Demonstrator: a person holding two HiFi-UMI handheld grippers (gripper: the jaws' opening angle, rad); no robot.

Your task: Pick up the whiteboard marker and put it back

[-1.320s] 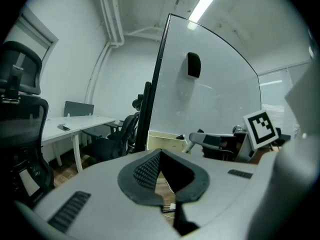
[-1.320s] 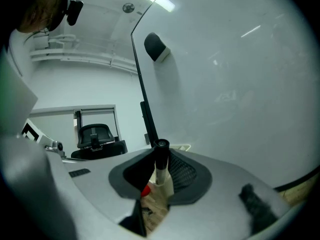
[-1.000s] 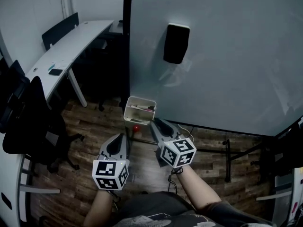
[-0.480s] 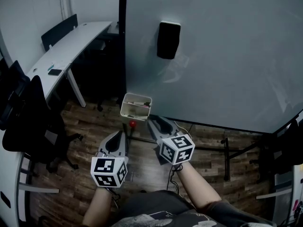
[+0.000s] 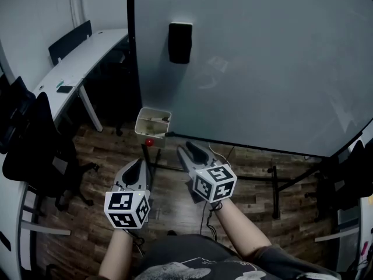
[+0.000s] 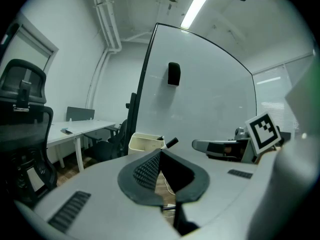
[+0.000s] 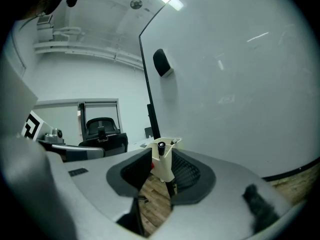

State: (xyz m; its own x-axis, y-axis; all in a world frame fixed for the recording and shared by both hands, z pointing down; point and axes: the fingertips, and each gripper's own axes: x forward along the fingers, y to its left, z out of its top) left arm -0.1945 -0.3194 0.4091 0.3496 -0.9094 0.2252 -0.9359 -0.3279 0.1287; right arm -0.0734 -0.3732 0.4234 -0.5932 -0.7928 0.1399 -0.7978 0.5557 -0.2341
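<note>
The whiteboard marker (image 7: 161, 146) is seen standing cap-up inside the cream holder box (image 5: 152, 128). The box is hung at the lower left corner of the whiteboard (image 5: 262, 69), presumably so that pens are stored within reach of the writing surface. The right claw (image 5: 187, 151) is held nearly level and aimed at the box, with a gap left between them. Its jaws have just been opening and are spread wide, and nothing is pressed between the pads: box and marker are only seen beyond, through the opening. From this it is judged that the marker has already been given up to the box, that the jaws are parted so it is not dragged out again, and that the put-back is as good as done. The left claw (image 5: 140, 164) is held lower and off to the side, well apart from the box, with its tips brought together on nothing, probably because a second grip is not needed for so light a thing. A small red round thing (image 5: 150, 141) is seen just beneath the box. A black oblong block (image 5: 180, 42), probably an eraser, is fixed higher on the board, where it is easily reached.
</note>
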